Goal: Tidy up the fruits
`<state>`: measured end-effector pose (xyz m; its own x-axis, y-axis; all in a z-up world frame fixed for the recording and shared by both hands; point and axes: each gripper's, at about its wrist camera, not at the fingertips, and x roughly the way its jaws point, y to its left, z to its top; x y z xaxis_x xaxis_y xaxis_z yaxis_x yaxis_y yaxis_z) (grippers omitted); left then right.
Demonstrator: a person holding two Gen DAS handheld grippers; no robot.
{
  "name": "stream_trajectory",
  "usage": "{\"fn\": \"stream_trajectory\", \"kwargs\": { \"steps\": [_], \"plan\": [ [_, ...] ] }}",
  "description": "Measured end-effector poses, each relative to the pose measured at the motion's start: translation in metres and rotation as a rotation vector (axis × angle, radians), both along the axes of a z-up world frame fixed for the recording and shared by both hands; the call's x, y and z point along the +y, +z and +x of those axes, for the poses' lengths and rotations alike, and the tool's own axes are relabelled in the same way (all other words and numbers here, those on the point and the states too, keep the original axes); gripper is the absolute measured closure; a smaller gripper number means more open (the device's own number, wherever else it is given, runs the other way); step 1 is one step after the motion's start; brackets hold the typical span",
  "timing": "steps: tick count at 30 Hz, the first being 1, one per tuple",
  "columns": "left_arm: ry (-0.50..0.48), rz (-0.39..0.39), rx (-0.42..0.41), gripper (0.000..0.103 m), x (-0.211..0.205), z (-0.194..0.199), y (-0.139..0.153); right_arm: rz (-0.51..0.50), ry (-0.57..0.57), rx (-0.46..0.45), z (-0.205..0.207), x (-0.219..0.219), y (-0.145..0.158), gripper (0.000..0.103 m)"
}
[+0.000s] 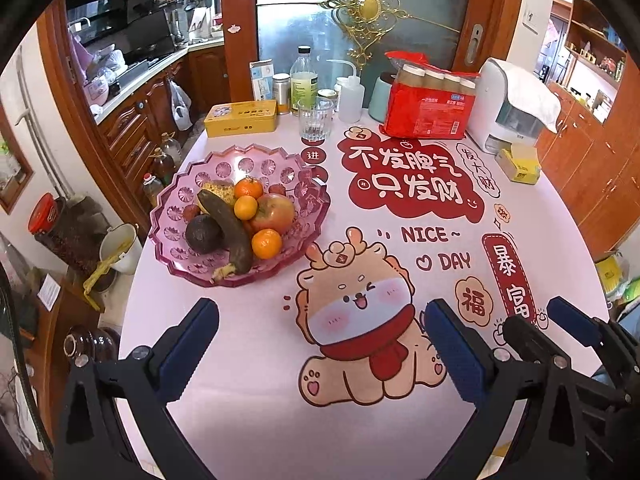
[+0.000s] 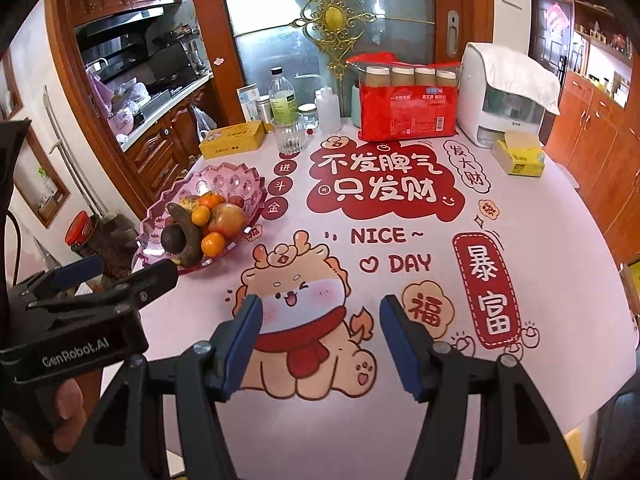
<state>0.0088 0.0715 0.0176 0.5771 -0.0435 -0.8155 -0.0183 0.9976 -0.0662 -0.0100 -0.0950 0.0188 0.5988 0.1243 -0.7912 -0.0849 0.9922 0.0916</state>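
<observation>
A pink scalloped fruit bowl stands at the table's left side; it also shows in the right wrist view. In it lie a dark overripe banana, a dark avocado, a red apple, several small oranges and small red fruits. My left gripper is open and empty, low over the near table, in front of the bowl. My right gripper is open and empty beside it, to the right; it also shows in the left wrist view.
At the back stand a yellow tin, a glass, bottles, a red pack of cups, a white appliance and a yellow tissue box. The printed tablecloth covers the table. Kitchen cabinets lie left.
</observation>
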Motion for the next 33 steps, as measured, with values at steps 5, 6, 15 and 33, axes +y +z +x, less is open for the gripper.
{"fn": "stream_trajectory", "kwargs": {
  "steps": [5, 6, 15, 33],
  "plan": [
    [0.015, 0.007, 0.004, 0.001, -0.011, -0.008, 0.001, 0.002, 0.012, -0.008, -0.007, -0.013, 0.002, 0.042],
    [0.018, 0.007, 0.005, 0.001, -0.012, -0.01, 0.002, 0.001, 0.014, -0.01, -0.008, -0.014, 0.003, 0.042],
    [0.045, 0.021, -0.002, 0.001, -0.025, -0.023, 0.004, 0.013, 0.04, -0.015, -0.016, -0.028, 0.003, 0.042],
    [0.058, 0.04, -0.012, 0.001, -0.05, -0.029, 0.009, 0.027, 0.06, -0.042, -0.018, -0.05, 0.009, 0.042]
  ]
}}
